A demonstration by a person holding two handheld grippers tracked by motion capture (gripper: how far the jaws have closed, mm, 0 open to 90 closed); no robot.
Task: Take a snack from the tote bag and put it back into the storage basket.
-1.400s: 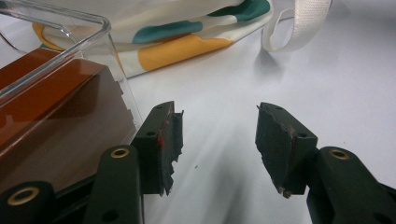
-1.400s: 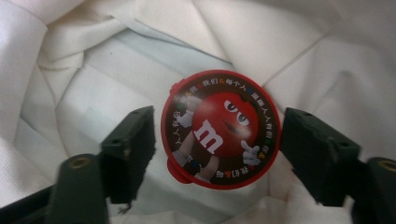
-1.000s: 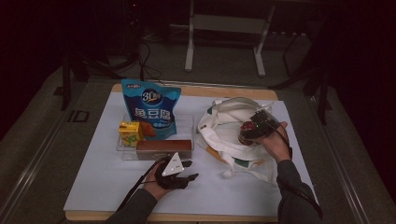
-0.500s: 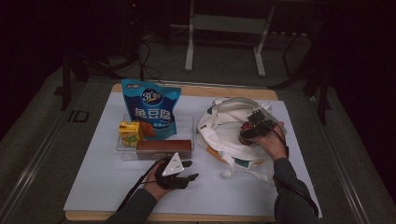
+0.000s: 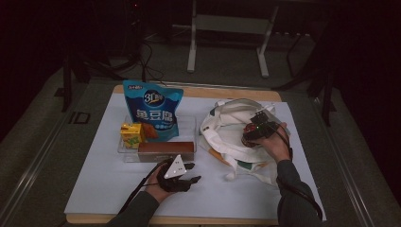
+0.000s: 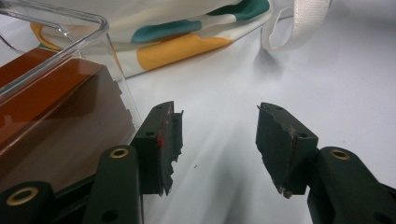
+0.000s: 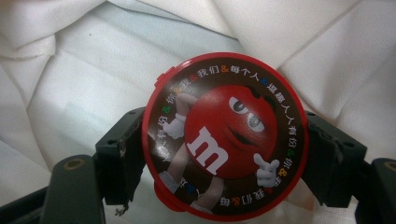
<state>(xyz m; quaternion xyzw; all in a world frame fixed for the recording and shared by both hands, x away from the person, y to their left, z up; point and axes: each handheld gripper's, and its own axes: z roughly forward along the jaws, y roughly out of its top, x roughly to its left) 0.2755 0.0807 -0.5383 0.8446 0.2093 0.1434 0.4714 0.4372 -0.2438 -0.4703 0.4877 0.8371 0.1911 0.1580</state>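
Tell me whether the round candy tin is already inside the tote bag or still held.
Held. The right gripper's fingers press on both sides of the candy tin, over the tote bag's white cloth; whether inside, cannot tell.

bare table [image 5: 108, 189] ahead of the left claw [image 6: 217, 140]; clear tray [image 5: 124, 150] probably crowds its side.

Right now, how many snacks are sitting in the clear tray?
3. The blue bag stands at the back, the yellow box sits front left, and the brown box lies along the front of the tray. More could hide behind the bag.
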